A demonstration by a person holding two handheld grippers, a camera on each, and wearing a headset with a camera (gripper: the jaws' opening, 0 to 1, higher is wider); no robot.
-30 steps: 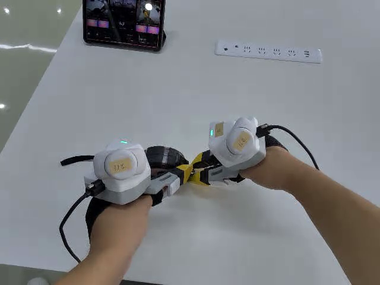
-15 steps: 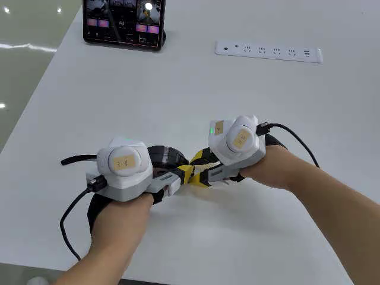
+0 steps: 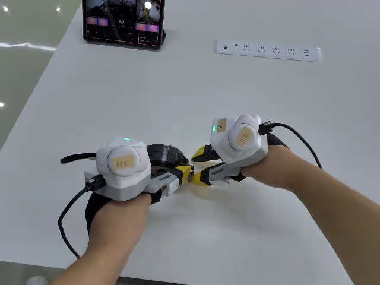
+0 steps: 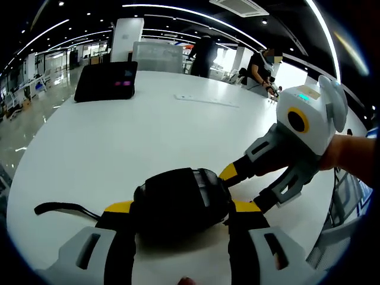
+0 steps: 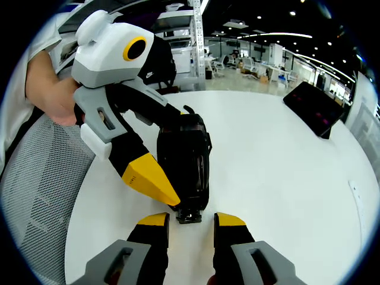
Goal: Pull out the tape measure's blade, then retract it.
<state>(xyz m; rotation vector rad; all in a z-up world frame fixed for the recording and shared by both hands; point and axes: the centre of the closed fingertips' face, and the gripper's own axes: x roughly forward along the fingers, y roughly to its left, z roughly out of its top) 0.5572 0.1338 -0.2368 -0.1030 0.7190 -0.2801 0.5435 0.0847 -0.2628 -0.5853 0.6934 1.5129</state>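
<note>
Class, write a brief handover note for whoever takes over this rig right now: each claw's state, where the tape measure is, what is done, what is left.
Left claw: shut on the black tape measure, over the white table.
Right claw: open, jaws either side of the blade tip, not closed on it.
Done: case gripped, right claw lined up; no blade drawn out.
Left: close on the tip, pull the blade out, then retract it.

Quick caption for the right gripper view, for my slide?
Right gripper, jaws open, straddles the blade tip of a black tape measure clamped by the left gripper.
</note>
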